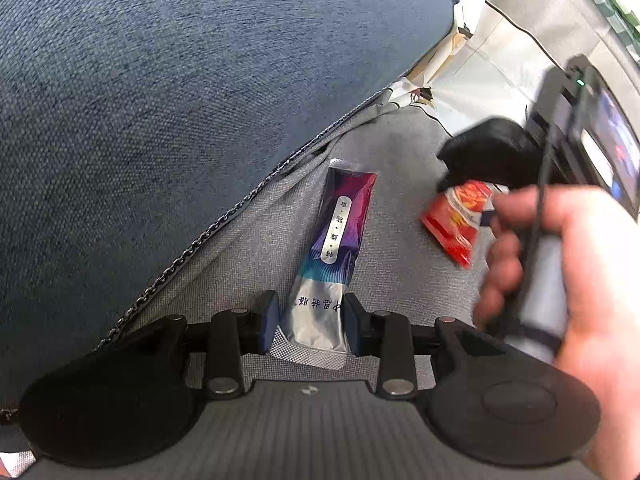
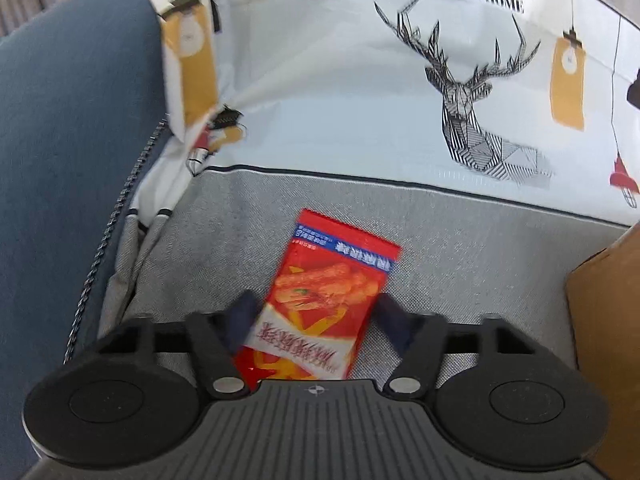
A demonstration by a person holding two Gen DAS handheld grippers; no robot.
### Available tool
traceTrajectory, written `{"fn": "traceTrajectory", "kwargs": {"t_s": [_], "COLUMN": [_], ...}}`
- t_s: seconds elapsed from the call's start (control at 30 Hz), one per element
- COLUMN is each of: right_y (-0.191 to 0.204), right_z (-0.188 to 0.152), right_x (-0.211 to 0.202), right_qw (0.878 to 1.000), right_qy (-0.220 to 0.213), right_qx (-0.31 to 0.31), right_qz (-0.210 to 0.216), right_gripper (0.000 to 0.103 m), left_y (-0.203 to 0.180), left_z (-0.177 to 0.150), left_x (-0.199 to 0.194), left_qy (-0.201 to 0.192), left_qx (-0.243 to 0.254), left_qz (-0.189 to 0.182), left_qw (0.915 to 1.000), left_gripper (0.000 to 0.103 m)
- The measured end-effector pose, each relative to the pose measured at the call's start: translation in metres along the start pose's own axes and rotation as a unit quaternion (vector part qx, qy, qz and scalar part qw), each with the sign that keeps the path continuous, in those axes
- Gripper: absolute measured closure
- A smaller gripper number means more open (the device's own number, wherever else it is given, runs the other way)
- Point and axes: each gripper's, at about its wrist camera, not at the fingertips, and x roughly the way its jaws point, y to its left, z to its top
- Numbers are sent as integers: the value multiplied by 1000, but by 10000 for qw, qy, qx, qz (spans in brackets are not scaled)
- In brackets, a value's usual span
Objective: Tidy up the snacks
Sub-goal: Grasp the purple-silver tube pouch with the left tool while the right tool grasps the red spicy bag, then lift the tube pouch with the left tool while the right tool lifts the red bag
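A long purple and silver snack packet [image 1: 340, 224] lies lengthwise on the grey sofa seat [image 1: 400, 280]. My left gripper [image 1: 312, 320] is shut on its silver near end, one pad against each long edge. A red snack packet [image 2: 332, 276] with a picture of food sits tilted between the fingers of my right gripper [image 2: 318, 316], whose pads meet its two side edges. In the left wrist view the same red packet [image 1: 456, 220] shows to the right of the purple one, under the right gripper's black finger [image 1: 488, 152], with a person's hand [image 1: 580, 264] holding that tool.
A blue cushion [image 1: 160, 100] rises along the left, edged by a dark zip. A white cushion printed with a deer [image 2: 400, 100] stands behind the seat. A brown cardboard box [image 2: 608, 320] sits at the right edge.
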Motion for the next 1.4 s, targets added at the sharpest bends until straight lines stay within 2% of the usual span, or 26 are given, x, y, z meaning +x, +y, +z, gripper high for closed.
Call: {"fn": "traceTrajectory", "kwargs": {"t_s": [0.2, 0.37, 0.57, 0.63, 0.73, 0.83, 0.93, 1.07, 1.17, 1.4], "right_y": [-29, -49, -71, -78, -81, -84, -85, -75, -78, -86], "right_z": [-27, -69, -128, -146, -176, -211, -236, -239, -239, -234], "right_x": [-28, -81, -159, -179, -200, -204, -192, -183, -174, -175], "right_qw": [9993, 9978, 9924, 9896, 9848, 9856, 9888, 9843, 9863, 9864], "right_qy": [98, 136, -150, -216, -376, -491, -218, -281, -166, -148], "right_qx": [-335, -541, -862, -918, -1215, -1227, -1125, -1533, -1403, -1282], "right_qz": [143, 361, 867, 1089, 1181, 1054, 953, 833, 850, 1018], "right_gripper": [55, 55, 55, 55, 55, 55, 55, 55, 54, 48], "left_y": [-5, -7, -6, -7, -2, -1, -5, -2, 6, -2], "left_z": [0, 1, 1, 0, -3, -12, -30, -59, -70, -77], "left_x": [1, 4, 3, 2, -6, -16, -25, -32, -32, -33], "left_qy": [12, -24, 38, 81, -4, -78, -71, -28, 206, 14], "left_qx": [154, 296, 573, 725, 779, 1014, 1389, 1694, 1417, 1485], "left_qz": [12, 14, -92, -180, -306, -481, -549, -477, -689, -619], "left_qw": [9999, 9996, 9983, 9972, 9965, 9937, 9888, 9844, 9873, 9870], "left_gripper": [65, 66, 66, 66, 66, 67, 68, 68, 67, 62]}}
